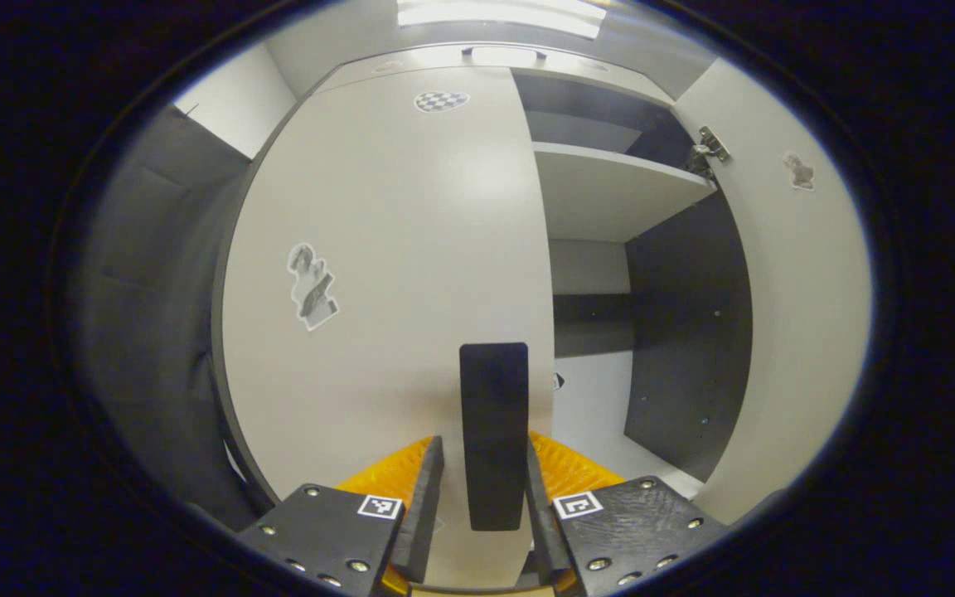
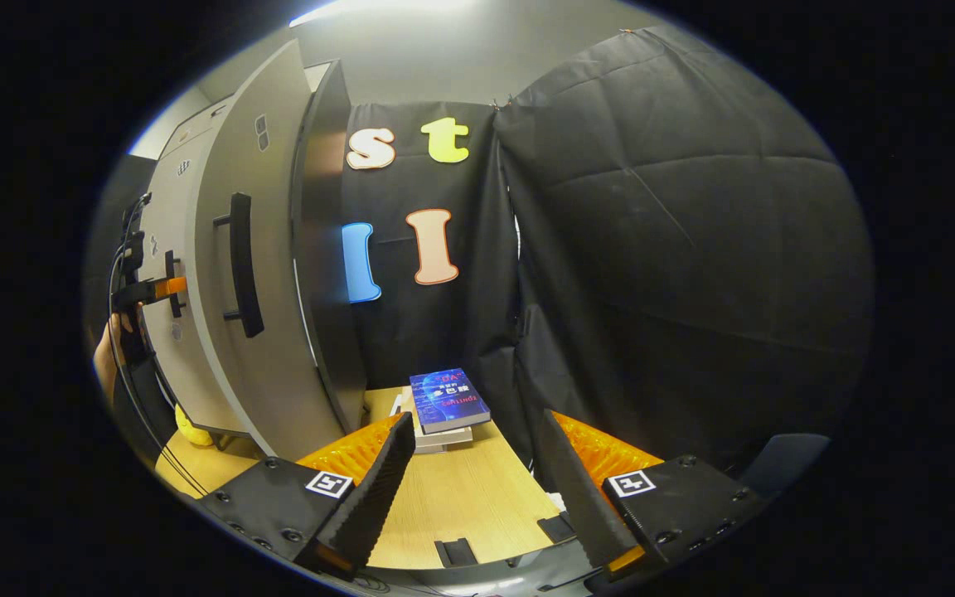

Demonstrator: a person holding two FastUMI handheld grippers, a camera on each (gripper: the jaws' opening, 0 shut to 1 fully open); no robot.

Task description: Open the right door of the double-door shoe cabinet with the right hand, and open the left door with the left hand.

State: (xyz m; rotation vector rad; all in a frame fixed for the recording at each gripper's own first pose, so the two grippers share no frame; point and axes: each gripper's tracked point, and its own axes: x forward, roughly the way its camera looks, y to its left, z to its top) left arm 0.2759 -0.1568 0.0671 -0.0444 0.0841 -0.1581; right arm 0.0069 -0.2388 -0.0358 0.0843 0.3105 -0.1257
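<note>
The pale shoe cabinet's left door (image 1: pixel 395 274) stands closed. Its dark upright handle (image 1: pixel 494 431) sits between the fingers of my left gripper (image 1: pixel 484 452); a thin gap shows on the handle's left side, so the jaws straddle it without clamping. The right door (image 1: pixel 801 315) is swung wide open, baring a shelf (image 1: pixel 610 186) and the dark interior. In the right gripper view the open right door (image 2: pixel 254 348) with its handle (image 2: pixel 241 265) stands to the left, with the left gripper (image 2: pixel 164 288) at the left door (image 2: pixel 183 356) beyond. My right gripper (image 2: pixel 475 421) is open and empty, facing the black cloth.
A small stack of books (image 2: pixel 448 402) lies on the wooden table (image 2: pixel 461 497) by the open door's foot. A yellow object (image 2: pixel 191 431) sits under the cabinet's front. A person's hand (image 2: pixel 109 348) and a cable hang at the far left.
</note>
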